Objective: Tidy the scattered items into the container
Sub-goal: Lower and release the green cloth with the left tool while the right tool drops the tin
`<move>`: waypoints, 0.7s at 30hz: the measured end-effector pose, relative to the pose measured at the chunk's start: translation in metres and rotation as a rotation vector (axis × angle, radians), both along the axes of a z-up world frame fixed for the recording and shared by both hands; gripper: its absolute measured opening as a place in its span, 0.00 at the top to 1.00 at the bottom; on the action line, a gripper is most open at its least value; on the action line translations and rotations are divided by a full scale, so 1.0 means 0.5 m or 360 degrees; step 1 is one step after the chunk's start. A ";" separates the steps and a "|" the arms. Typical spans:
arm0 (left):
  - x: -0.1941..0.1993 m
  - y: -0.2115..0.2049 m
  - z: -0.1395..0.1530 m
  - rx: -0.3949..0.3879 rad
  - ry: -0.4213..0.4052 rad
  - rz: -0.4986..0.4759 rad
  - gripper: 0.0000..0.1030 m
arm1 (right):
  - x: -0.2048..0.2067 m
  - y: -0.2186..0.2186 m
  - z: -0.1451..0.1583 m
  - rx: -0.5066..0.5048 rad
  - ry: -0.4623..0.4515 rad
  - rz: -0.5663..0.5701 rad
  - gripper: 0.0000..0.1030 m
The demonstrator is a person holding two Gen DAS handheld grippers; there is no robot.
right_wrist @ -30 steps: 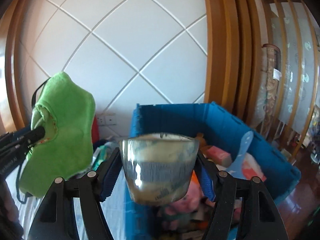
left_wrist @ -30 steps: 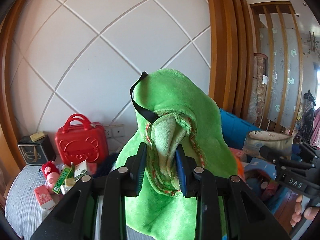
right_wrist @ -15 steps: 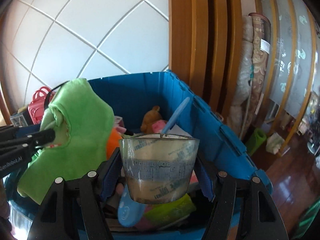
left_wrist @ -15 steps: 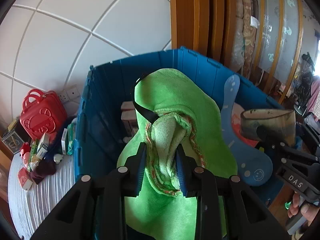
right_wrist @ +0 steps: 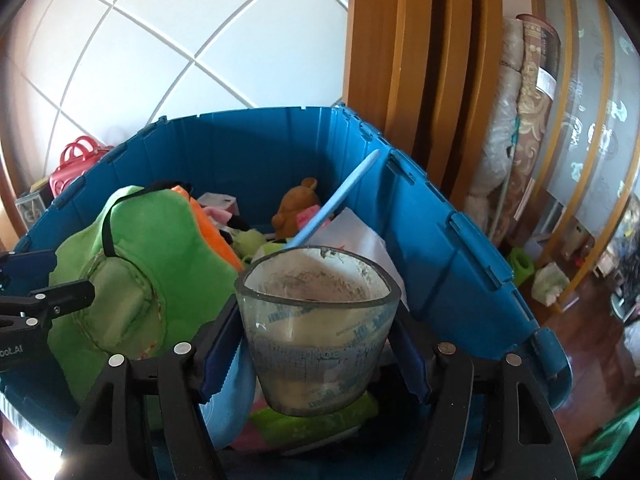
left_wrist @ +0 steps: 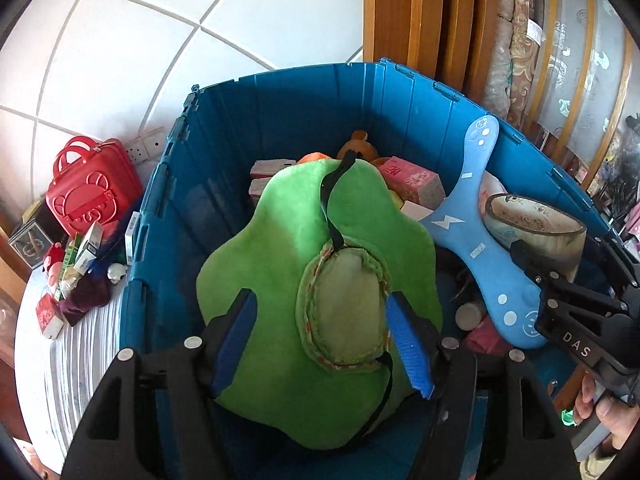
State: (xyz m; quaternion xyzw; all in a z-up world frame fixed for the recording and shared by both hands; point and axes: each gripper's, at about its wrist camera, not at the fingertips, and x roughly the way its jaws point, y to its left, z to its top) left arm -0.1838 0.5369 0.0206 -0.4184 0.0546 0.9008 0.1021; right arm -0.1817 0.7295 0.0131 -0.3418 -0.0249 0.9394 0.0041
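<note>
Left wrist: mitt [left_wrist: 288, 264] inside bin [left_wrist: 280, 96], between pads of left gripper [left_wrist: 320, 340]; jaws just opened, clear of it. Paddle [left_wrist: 476, 224] beside mitt.
Right wrist: right gripper [right_wrist: 316, 344] pinching cup [right_wrist: 316, 320] above bin interior.

1. White wall [left_wrist: 132, 52] w/ diagonal grooved lines stood behind.
2. Wooden frame [right_wrist: 404, 64] ran up beside it, bright daylight on both.
3. Rolled rugs [right_wrist: 524, 120] leaned vs frosted glass partition [right_wrist: 592, 112].
4. Dark wood floor [right_wrist: 592, 364] at right.
5. Wall sockets [left_wrist: 146, 146] low on wall.
</note>
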 end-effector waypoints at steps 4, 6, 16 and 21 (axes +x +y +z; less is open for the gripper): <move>0.030 -0.004 0.007 0.0015 0.0068 0.0020 0.36 | 0.001 0.003 -0.012 -0.0018 -0.0038 0.0005 0.31; 0.044 -0.005 0.013 0.0014 0.0105 0.0029 0.36 | 0.003 0.004 -0.017 -0.0025 -0.0054 0.0011 0.31; 0.113 -0.032 0.037 0.0055 0.0222 0.0078 0.36 | 0.043 -0.002 0.000 -0.0011 0.0054 0.0042 0.01; 0.146 -0.056 0.050 0.0089 0.0286 0.0123 0.35 | 0.075 0.005 0.019 -0.0031 0.0127 0.0004 0.00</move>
